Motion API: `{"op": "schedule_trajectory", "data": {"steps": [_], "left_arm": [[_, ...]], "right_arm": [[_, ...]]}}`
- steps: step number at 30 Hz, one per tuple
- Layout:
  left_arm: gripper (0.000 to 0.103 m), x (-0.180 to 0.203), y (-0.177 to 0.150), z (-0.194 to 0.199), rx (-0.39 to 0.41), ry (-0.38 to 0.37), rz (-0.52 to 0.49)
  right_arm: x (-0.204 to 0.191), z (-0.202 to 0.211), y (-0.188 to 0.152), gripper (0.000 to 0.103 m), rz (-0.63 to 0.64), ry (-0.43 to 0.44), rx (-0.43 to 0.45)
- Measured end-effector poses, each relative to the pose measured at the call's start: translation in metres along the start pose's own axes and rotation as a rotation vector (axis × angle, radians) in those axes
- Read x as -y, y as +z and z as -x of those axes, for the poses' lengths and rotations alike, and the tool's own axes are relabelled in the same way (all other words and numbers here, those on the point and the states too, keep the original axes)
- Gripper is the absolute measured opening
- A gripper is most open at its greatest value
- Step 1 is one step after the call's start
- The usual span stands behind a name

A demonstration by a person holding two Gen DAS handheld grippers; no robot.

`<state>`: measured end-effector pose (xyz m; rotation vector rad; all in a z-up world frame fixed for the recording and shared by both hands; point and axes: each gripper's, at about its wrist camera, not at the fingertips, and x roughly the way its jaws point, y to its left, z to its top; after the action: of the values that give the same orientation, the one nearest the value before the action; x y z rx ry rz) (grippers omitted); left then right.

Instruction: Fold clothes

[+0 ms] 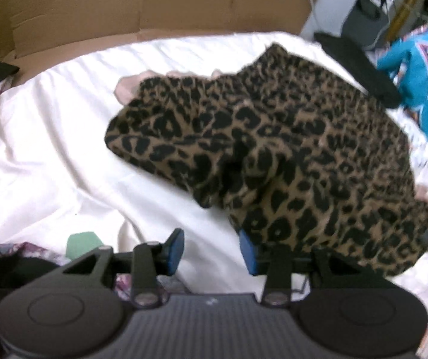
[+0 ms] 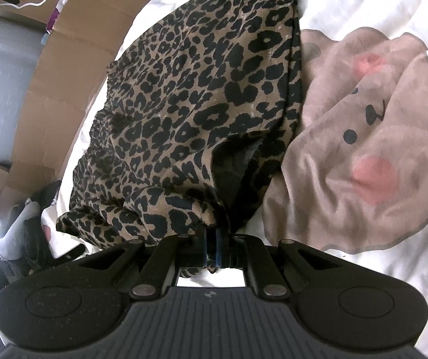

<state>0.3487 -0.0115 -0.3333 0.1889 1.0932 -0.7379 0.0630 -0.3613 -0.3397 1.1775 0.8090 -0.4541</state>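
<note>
A leopard-print garment (image 1: 273, 149) lies bunched on a white bed sheet (image 1: 49, 149). My left gripper (image 1: 212, 252) is open, its blue pads apart just at the garment's near edge; the right pad (image 1: 248, 251) touches the fabric and nothing sits between the pads. In the right wrist view the same garment (image 2: 199, 104) stretches away from me. My right gripper (image 2: 211, 249) is shut on a bunched edge of it, with fabric pinched between the blue pads.
The sheet has a large pinkish-brown cartoon print (image 2: 363, 149) to the right of the garment. Flattened cardboard (image 1: 124, 9) stands behind the bed. A teal patterned cloth (image 1: 423, 89) and a black item (image 1: 360, 68) lie at the far right.
</note>
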Motion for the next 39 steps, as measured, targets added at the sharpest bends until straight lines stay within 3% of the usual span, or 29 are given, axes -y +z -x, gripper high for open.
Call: {"op": "schedule_trajectory", "data": {"steps": [10, 18, 26, 29, 31, 32, 39], "left_arm": [[0.043, 0.026, 0.007, -0.033, 0.005, 0.016, -0.070], [0.047, 0.029, 0.011, -0.021, 0.050, -0.104, -0.053], [0.051, 0.035, 0.009, -0.033, 0.058, -0.051, -0.062], [0.044, 0.041, 0.009, -0.033, 0.085, -0.052, -0.078], [0.021, 0.041, 0.008, -0.030, 0.083, -0.062, -0.079], [0.016, 0.041, 0.007, -0.028, 0.076, -0.062, -0.073], [0.009, 0.033, -0.011, 0.012, 0.065, -0.045, -0.034]], "right_arm": [[0.002, -0.004, 0.002, 0.003, 0.000, -0.004, -0.007], [0.005, -0.006, 0.003, 0.003, -0.006, -0.001, -0.014], [0.006, -0.009, 0.002, 0.003, -0.009, -0.002, -0.019], [0.006, -0.009, 0.002, 0.003, -0.007, -0.004, -0.020], [0.006, -0.009, 0.002, 0.003, -0.008, -0.005, -0.020], [0.006, -0.009, 0.002, 0.003, -0.008, -0.006, -0.019], [0.000, -0.002, -0.001, 0.003, 0.002, -0.012, -0.006]]}}
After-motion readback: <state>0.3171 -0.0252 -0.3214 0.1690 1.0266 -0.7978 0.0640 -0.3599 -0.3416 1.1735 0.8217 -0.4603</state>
